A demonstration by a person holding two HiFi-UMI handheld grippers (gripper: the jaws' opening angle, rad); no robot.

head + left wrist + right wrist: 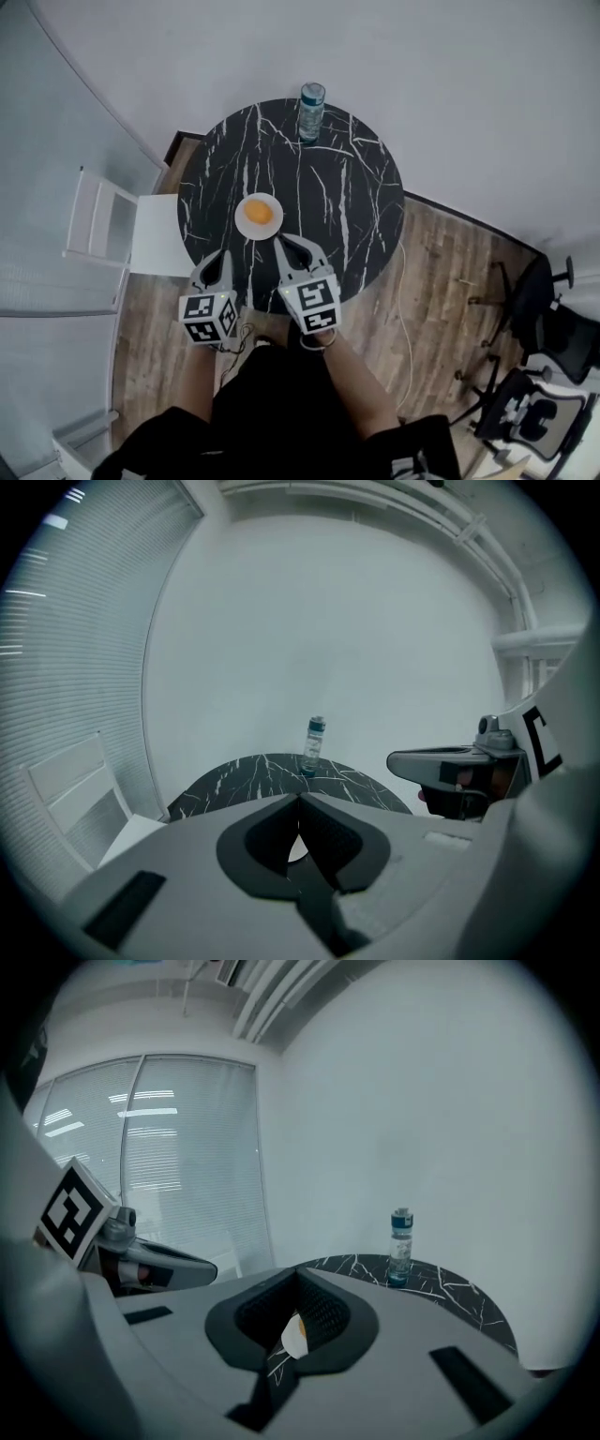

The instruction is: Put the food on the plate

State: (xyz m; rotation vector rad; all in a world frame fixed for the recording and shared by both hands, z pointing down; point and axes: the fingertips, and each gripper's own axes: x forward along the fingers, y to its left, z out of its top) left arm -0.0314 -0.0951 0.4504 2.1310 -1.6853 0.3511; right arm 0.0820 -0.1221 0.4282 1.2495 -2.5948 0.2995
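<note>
A white plate point(242, 223) lies on the round black marble table point(347, 187), toward its near side. An orange piece of food point(259, 213) rests on the plate. My left gripper point(223, 255) hangs over the table's front edge, just below and left of the plate, shut and empty. My right gripper point(286, 246) sits beside it, right of the plate, also shut with nothing held. In the right gripper view the plate point(289, 1339) and food point(302, 1329) show through the gap behind the closed jaws point(298, 1272). The left gripper view shows its tips point(300, 799) together.
A water bottle point(311, 111) stands at the table's far edge, also seen as the bottle point(314, 745) and the bottle point(400, 1246). A white chair point(103, 225) stands left of the table. Black office chairs point(544, 319) are at the right. A thin cable point(401, 281) lies on the wooden floor.
</note>
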